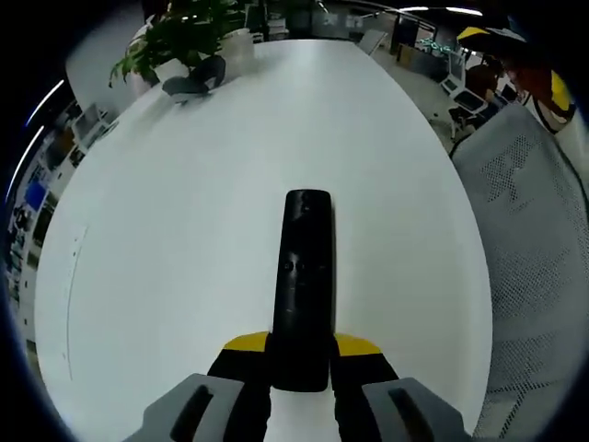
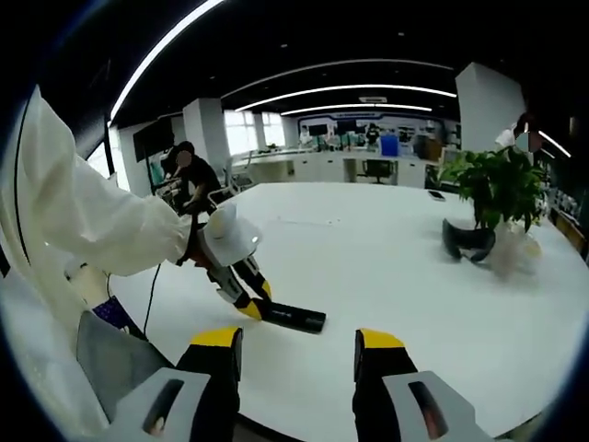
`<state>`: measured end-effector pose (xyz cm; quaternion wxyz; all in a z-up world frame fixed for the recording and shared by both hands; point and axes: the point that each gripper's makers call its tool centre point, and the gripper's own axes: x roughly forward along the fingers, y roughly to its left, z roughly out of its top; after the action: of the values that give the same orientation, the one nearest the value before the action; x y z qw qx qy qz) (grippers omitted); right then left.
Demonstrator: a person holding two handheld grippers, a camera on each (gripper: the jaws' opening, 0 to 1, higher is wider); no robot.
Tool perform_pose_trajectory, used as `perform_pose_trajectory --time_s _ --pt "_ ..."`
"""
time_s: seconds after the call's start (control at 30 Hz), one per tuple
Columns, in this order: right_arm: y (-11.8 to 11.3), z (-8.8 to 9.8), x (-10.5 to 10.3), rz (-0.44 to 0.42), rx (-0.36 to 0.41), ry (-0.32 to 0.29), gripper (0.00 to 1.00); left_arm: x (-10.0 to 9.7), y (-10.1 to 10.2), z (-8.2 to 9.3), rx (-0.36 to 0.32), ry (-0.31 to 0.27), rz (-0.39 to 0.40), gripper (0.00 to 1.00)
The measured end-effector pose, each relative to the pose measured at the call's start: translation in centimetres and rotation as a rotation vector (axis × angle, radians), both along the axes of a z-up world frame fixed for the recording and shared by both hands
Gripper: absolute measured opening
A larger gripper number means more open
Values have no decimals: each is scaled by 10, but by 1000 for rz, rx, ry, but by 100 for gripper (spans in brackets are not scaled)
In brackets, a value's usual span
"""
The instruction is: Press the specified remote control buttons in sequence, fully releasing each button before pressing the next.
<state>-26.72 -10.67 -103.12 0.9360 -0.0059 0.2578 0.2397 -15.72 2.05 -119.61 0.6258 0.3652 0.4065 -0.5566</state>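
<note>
- In the left gripper view, the potted plant (image 1: 179, 37) stands at the far left end of the white table (image 1: 184, 230), with a dark headset-like object (image 1: 195, 81) just beside it; what it is exactly is hard to tell.
- At centre, the black remote control (image 1: 305, 285) lies lengthwise on the table, its near end clamped between the yellow-tipped jaws of the left gripper (image 1: 301, 354).
- To the right stands a grey mesh chair (image 1: 534, 249).
- In the right gripper view, a white sleeve (image 2: 83, 221) reaches in from the left.
- The right gripper (image 2: 299, 343) hovers with jaws wide apart, holding nothing, near the remote.
</note>
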Motion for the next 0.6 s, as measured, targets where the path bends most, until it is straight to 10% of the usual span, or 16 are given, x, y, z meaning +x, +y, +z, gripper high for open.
perform_pose_trajectory --time_s 0.6 --pt "12 10 -11 28 5 -39 45 -40 -3 1 -3 -1 3 24"
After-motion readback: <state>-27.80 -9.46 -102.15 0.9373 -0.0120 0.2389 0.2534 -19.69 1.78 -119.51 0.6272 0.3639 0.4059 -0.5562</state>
